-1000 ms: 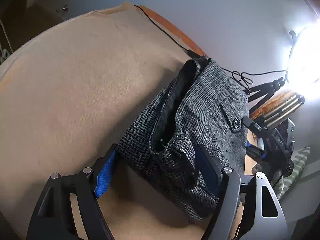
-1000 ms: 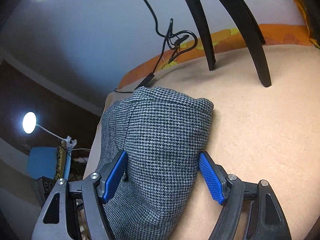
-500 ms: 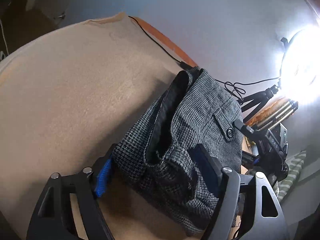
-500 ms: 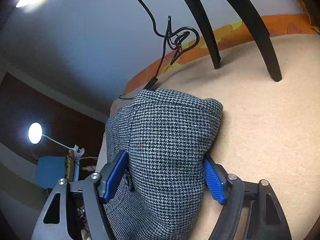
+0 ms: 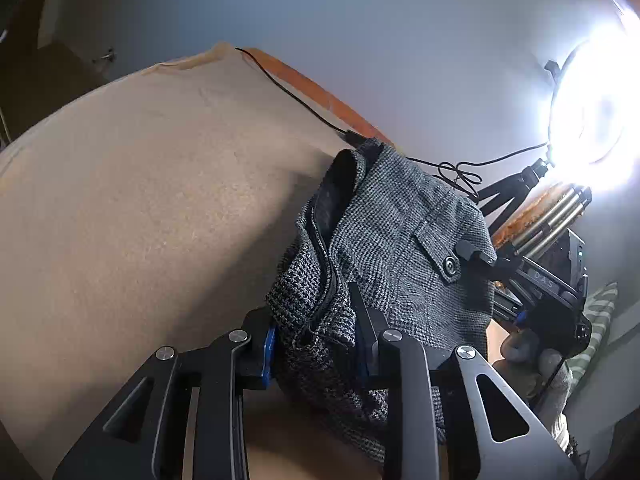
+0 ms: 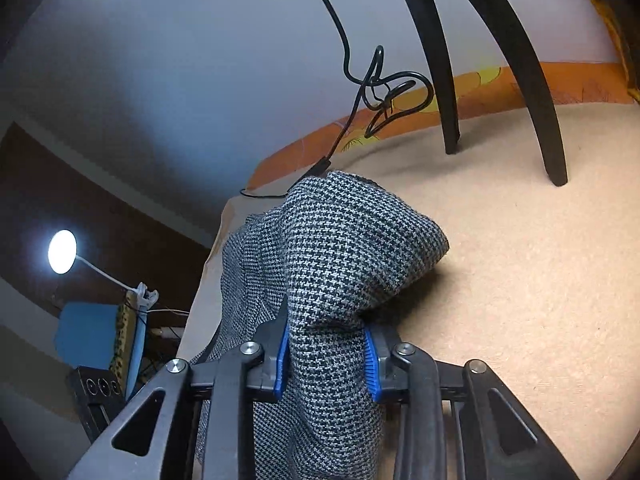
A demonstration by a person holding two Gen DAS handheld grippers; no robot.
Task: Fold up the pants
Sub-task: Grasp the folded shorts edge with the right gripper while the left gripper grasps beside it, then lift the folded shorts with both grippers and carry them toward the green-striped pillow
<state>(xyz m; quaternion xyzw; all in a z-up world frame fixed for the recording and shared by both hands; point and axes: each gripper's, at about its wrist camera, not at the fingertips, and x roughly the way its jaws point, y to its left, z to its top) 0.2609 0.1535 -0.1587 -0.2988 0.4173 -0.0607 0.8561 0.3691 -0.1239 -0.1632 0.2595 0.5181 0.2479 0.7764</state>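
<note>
The pants (image 5: pixel 404 240) are grey houndstooth, folded into a thick bundle on a beige covered surface (image 5: pixel 140 220). In the left wrist view my left gripper (image 5: pixel 316 340) is shut on the waistband end, near the zipper and a buttoned pocket flap (image 5: pixel 448 264). In the right wrist view my right gripper (image 6: pixel 326 356) is shut on the folded end of the pants (image 6: pixel 348 248), which bulges up between the blue pads (image 6: pixel 282 360). The right gripper (image 5: pixel 552 280) also shows in the left wrist view, past the pants.
A black cable (image 6: pixel 376 84) runs along the far edge by the orange border (image 6: pixel 480 92). Black tripod legs (image 6: pixel 536 80) stand on the surface at the back right. A bright ring light (image 5: pixel 592 100) glares at the right. A desk lamp (image 6: pixel 62 252) glows off the table's left.
Both grippers have closed from wide open onto the pants. The fabric now bunches and lifts between the pads at each end.
</note>
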